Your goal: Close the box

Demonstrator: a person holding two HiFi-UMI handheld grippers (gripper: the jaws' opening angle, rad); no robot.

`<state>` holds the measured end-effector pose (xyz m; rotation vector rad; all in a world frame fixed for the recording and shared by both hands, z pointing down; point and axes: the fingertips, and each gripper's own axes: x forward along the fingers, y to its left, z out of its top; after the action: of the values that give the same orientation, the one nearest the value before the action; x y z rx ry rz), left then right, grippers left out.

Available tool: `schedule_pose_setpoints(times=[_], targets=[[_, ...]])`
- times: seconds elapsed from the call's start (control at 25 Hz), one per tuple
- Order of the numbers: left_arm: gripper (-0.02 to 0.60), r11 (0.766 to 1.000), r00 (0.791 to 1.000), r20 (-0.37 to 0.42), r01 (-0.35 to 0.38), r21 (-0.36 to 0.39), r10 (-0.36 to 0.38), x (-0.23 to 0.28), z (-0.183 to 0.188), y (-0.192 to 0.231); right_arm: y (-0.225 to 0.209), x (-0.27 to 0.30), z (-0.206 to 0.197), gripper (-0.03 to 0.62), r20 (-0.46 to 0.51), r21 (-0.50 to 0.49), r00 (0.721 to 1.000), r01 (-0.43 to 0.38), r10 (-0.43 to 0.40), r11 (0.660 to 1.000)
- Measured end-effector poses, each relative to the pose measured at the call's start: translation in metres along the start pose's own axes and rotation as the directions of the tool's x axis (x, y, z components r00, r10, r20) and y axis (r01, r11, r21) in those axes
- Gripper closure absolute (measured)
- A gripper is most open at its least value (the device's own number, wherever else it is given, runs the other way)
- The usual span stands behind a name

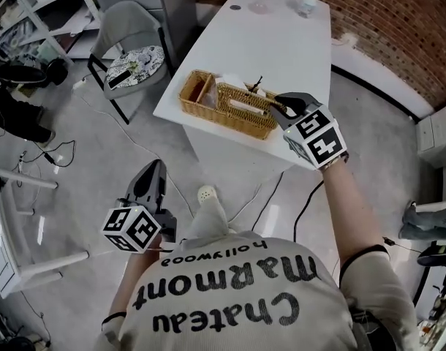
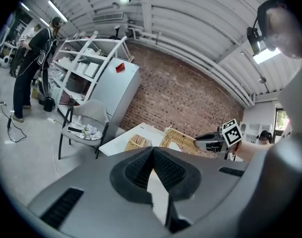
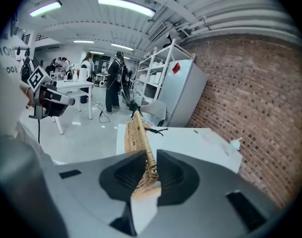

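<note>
Your right gripper point(image 1: 277, 107) is clamping the box lid point(image 1: 237, 102), its edge running toward twelve o'clock between the jaws; your left gripper point(image 1: 153, 169) is hanging clenched, empty.

Right tool point(image 1: 276, 103) gripping, left tool point(image 1: 155, 167) closed.

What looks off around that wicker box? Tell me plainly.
The wicker box sits right at the table's near edge. Its lid stands up on edge, pinched in the right gripper, so the box is not yet closed. A thin black thing sticks up by it; I cannot tell what. Nothing looks spilled.
</note>
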<state>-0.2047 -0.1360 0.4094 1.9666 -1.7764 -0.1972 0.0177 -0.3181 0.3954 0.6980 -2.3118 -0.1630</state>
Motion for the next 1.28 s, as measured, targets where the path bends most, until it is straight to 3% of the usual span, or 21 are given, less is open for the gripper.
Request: schedule_pose_setpoints(times=[0.32, 0.52, 1.28], targets=[[0.58, 0.997, 0.995, -0.051, 0.081, -0.017, -0.082, 0.059, 0.008, 0.002, -0.022, 0.012, -0.003, 0.52, 0.041, 0.097, 0.997, -0.07, 0.066, 0.993], [0.58, 0.992, 0.988, -0.078, 0.13, -0.004, -0.13, 0.103, 0.019, 0.005, -0.035, 0.018, -0.007, 0.522, 0.085, 0.221, 0.985, -0.164, 0.148, 0.961], [0.58, 0.99, 0.985, -0.104, 0.138, 0.015, -0.135, 0.185, 0.062, 0.056, -0.068, 0.05, -0.025, 0.513, 0.201, 0.42, 0.965, -0.238, 0.166, 0.876]])
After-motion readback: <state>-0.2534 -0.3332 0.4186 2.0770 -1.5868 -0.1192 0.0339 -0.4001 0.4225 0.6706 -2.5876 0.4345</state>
